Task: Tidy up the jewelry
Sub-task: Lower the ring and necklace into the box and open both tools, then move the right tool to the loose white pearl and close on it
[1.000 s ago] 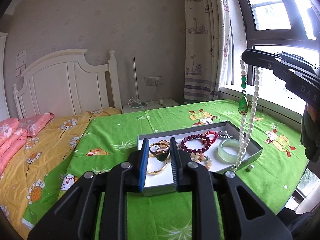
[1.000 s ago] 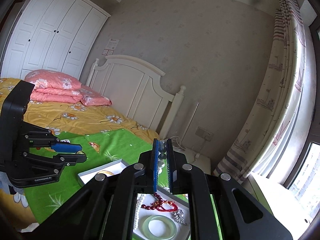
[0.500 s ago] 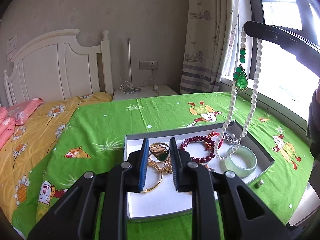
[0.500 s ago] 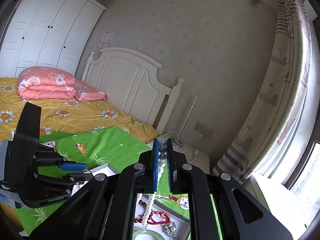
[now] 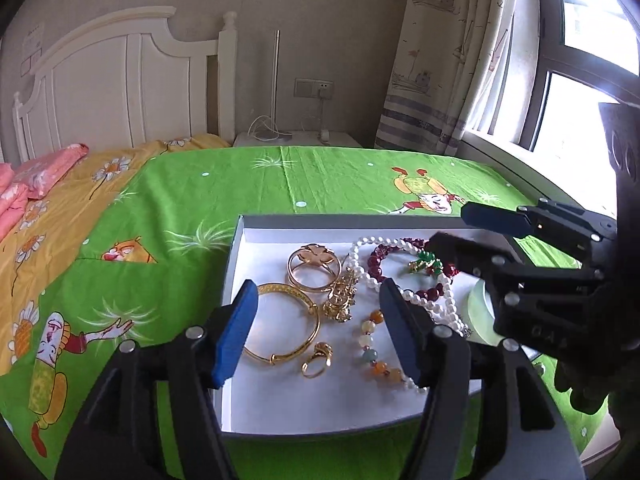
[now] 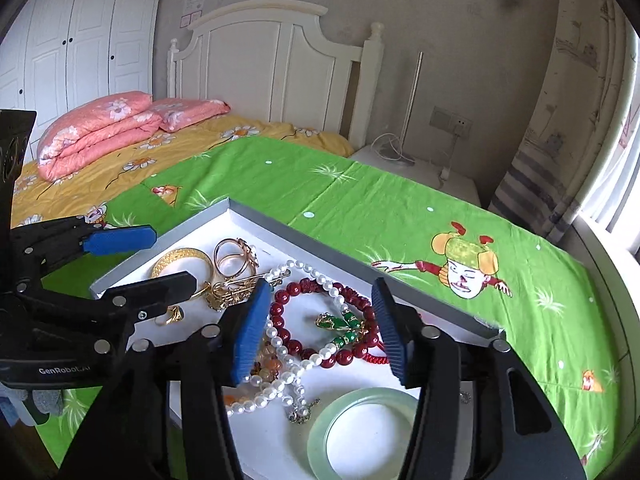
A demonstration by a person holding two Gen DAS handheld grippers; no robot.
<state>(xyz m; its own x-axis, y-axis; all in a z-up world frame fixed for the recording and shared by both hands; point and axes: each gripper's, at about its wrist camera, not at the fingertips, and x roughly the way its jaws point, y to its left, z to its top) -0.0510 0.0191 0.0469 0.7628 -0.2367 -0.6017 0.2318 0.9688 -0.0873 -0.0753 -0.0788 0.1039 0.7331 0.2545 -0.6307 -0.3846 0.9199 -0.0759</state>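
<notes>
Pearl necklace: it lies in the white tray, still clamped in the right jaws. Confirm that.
Not clamped. The right wrist view shows the right gripper with jaws open above the pearl necklace, which lies loose in the white tray.

Jewelry tray (image 5: 236,248) on green bedsheet (image 5: 340,176).

Glossy gold metal on the bangle (image 5: 286,322) and ring (image 5: 317,364); smooth pearly beads (image 6: 280,380); translucent polished jade bangle (image 6: 360,432); matt white card tray (image 5: 312,404); soft printed green cloth (image 5: 340,176); matt black plastic fingers (image 5: 404,332)
</notes>
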